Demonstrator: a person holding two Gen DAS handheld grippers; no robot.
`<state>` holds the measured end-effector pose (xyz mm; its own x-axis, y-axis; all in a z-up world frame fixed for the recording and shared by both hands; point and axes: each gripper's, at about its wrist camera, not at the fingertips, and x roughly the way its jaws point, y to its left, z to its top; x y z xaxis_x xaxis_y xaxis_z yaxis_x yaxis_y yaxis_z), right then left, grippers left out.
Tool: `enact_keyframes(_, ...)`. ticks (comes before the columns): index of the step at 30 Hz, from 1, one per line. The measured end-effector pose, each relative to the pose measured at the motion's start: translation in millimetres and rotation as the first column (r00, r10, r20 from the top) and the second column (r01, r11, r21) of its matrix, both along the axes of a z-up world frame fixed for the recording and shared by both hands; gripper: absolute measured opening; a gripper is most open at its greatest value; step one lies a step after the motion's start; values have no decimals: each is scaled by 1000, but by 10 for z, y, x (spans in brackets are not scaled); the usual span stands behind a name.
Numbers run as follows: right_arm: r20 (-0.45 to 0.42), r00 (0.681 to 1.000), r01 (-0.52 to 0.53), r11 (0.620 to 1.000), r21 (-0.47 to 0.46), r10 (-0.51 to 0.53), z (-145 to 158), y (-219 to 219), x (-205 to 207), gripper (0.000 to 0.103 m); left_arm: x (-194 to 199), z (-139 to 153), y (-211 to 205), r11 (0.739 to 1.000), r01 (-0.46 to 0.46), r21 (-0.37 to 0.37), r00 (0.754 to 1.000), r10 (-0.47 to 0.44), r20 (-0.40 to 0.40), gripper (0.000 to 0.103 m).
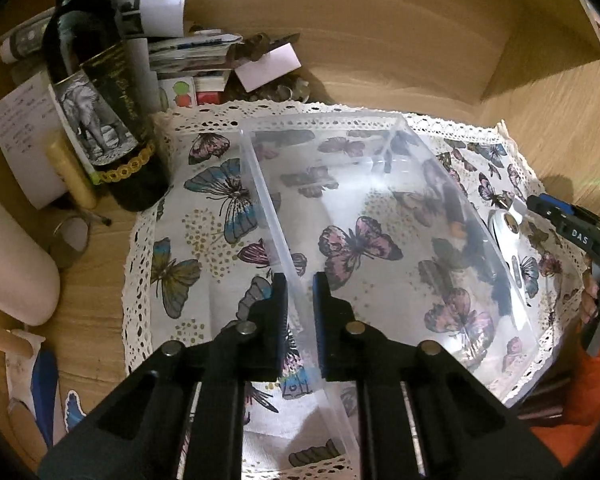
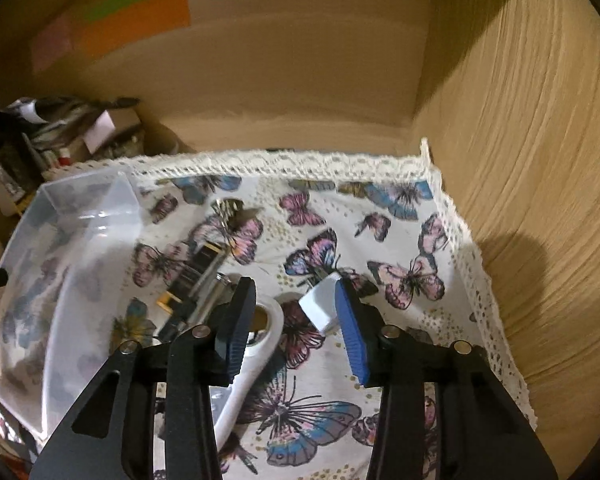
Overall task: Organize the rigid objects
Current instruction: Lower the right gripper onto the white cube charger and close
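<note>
— Nearest the left camera, what do you see?

— Two black fingers of the left gripper [image 1: 300,300], set on either side of the near wall of a clear plastic box [image 1: 380,216]. A small gap shows on each side of that wall, so I cannot tell whether it is pinched or only straddled.

— And the box itself?

— It sits on a butterfly-print cloth [image 1: 204,240] with a lace edge, spread over a wooden desk [image 1: 96,320]. I see only the cloth pattern through its bottom.

— What about the other side?

— The right gripper [image 2: 296,320] is spread wide, holding nothing. Between its fingers lie a white opener [image 2: 260,344] with a round hole and a small white block [image 2: 320,304], which lies just beside the blue pad of the right-hand finger (touching or not, I cannot tell).

— Anything else on the cloth?

— A dark and gold tube-like thing [image 2: 196,276] and a shiny silver cylinder [image 2: 216,292] lie between the opener and the box, close to the box's outer wall. A small metal clip [image 2: 228,208] lies farther back.

— Off the cloth?

— A dark bottle [image 1: 100,112] with an elephant label stands at the cloth's left corner, with a pile of papers [image 1: 160,32] behind it
</note>
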<state>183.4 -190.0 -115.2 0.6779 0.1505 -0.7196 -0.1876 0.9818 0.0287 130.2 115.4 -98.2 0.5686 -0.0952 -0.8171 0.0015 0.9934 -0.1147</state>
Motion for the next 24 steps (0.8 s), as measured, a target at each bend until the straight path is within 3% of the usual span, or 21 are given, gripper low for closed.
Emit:
enact_keyframes(5,-52,999,17,1000,24,-15,-58,-48,96,38,71,-35,28,1000,11,-21,999,-12,-33,13)
enact_keyframes(17,-156,985,76,997,-8,-76,-334,-171,425,40,107,-60,-4,1000,25,15,999,-25,-30,13)
enact_keyframes(24,-130,990,47,998,-48,-53,-335,-111,449,40,107,-64,-17,999,28,24,999,-28,-26,13)
